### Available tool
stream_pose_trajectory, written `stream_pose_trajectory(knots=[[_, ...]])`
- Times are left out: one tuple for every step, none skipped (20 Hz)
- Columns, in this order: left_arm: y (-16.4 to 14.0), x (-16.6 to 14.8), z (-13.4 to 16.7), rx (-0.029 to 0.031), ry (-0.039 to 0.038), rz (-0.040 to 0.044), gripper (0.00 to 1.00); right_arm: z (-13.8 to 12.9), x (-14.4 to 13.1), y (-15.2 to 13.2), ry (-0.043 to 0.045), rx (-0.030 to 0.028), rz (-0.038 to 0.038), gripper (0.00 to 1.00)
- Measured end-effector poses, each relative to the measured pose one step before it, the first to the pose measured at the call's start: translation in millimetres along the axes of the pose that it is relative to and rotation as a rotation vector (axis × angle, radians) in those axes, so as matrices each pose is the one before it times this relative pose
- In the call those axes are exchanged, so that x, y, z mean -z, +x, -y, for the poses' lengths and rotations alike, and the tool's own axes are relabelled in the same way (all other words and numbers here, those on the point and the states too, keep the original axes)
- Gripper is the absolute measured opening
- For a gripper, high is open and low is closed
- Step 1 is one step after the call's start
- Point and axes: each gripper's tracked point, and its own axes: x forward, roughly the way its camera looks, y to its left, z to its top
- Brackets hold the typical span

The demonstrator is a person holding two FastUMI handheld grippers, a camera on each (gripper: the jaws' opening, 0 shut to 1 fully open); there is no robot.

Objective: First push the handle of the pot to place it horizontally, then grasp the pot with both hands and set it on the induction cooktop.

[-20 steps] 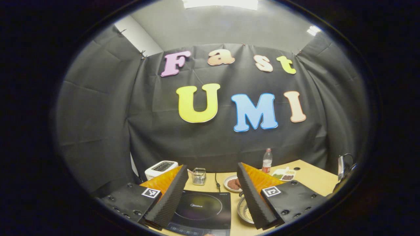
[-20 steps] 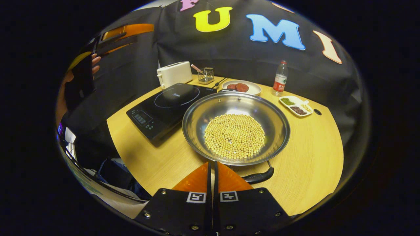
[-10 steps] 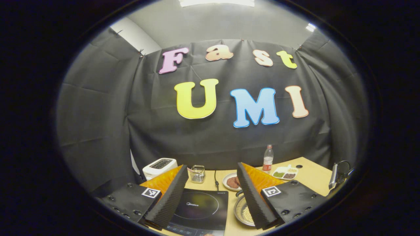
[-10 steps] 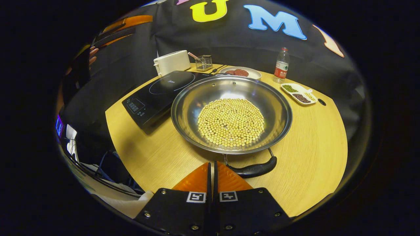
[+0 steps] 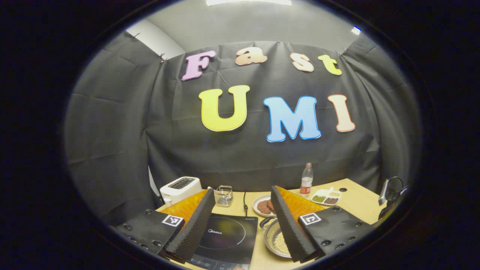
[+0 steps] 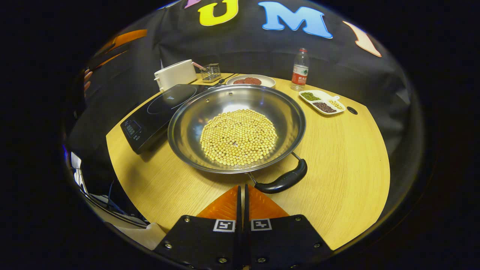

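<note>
A wide steel pot (image 6: pixel 191 123) holding yellow beans sits on the round wooden table (image 6: pixel 337 157), just right of the black induction cooktop (image 6: pixel 157 110). Its black handle (image 6: pixel 283 180) points toward me, slanting up to the right. My right gripper (image 6: pixel 242 187) is shut with nothing in it, its tips just left of the handle's near end. My left gripper (image 5: pixel 243 190) is held high and open above the table's near side, with the cooktop (image 5: pixel 225 236) between its fingers and the pot (image 5: pixel 273 240) behind its right finger. That gripper and a hand (image 6: pixel 87 75) show far left.
Along the back of the table stand a white toaster (image 6: pixel 174 74), a wire basket (image 6: pixel 210 71), a plate of brown patties (image 6: pixel 249 80), a plastic bottle (image 6: pixel 299 71) and a divided dish of beans (image 6: pixel 322 103). The table's curved edge runs close below my right gripper.
My right gripper has come closer to the pot and swung right, so pot and cooktop sit further left. The handle now lies just right of its tips. The left gripper has tilted down slightly.
</note>
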Motion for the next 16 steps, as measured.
stream_pose_trajectory(knots=[[0.99, 1.13, 1.33, -0.00139, 0.00314, -0.00248, 0.97, 6.43, -1.92, 1.27, 0.01181, 0.01426, -0.00067, 0.01], [0.64, 1.28, 0.67, -0.00044, 0.00349, -0.00154, 0.97, 7.67, 0.81, 3.04, 0.01259, 0.01911, -0.00443, 0.01], [0.42, 0.35, 1.32, -0.00126, 0.00427, -0.00236, 0.97, 7.29, -1.56, 0.24, 0.02031, 0.01217, -0.00367, 0.01], [-0.08, 0.90, 0.61, -0.00227, 0.00380, -0.00239, 0.97, 3.11, -0.31, 1.79, 0.02979, 0.00125, -0.00557, 0.01], [0.31, 0.07, 0.52, -0.00164, 0.00236, -0.00295, 0.97, 2.50, -0.56, 1.62, 0.03488, -0.00626, -0.00606, 0.01], [-0.05, 2.18, 0.25, -0.00374, 0.00122, -0.00312, 0.97, 1.31, -1.53, 1.03, 0.03288, -0.00796, -0.00472, 0.01], [0.25, 0.84, 0.85, -0.00269, -0.00010, -0.00362, 0.97, 1.33, -2.48, 0.85, 0.02915, -0.00693, -0.00207, 0.01], [-0.98, 1.69, 0.48, -0.00311, -0.00014, -0.00422, 1.00, 1.64, -2.38, 0.63, 0.02302, -0.00226, 0.00163, 0.01], [-0.08, 0.52, 0.08, -0.00140, 0.00069, -0.00329, 0.97, 2.32, -3.20, 0.69, 0.01723, 0.00293, 0.00445, 0.01], [0.69, 1.39, 1.05, -0.00266, 0.00293, -0.00276, 0.97, 3.07, -3.14, 1.46, 0.01483, 0.00735, 0.00560, 0.01], [-0.47, 0.81, -1.15, -0.00228, 0.00351, -0.00289, 0.97, 3.48, -4.26, 1.16, 0.01675, 0.00693, 0.00579, 0.02], [0.58, 1.94, 0.82, -0.00272, 0.00290, -0.00430, 0.97, 1.61, -3.05, 1.70, 0.02027, 0.00188, 0.00031, 0.02], [-0.29, 1.01, 0.18, -0.00196, 0.00092, -0.00408, 0.97, 0.36, -4.15, 1.36, 0.01937, -0.00487, 0.00347, 0.02], [-0.44, 1.63, 0.11, -0.00214, -0.00022, -0.00273, 0.97, 1.42, -3.79, 1.74, 0.01238, 0.00453, 0.00432, 0.02], [-0.19, 1.15, -0.16, -0.00231, -0.00014, -0.00382, 1.00, 2.51, -4.06, 2.37, 0.00641, 0.00539, 0.00344, 0.05], [0.07, 2.72, -0.34, -0.00225, 0.00040, -0.00378, 0.97, 1.53, -3.33, 2.41, 0.00575, 0.00654, 0.00618, 0.05]])
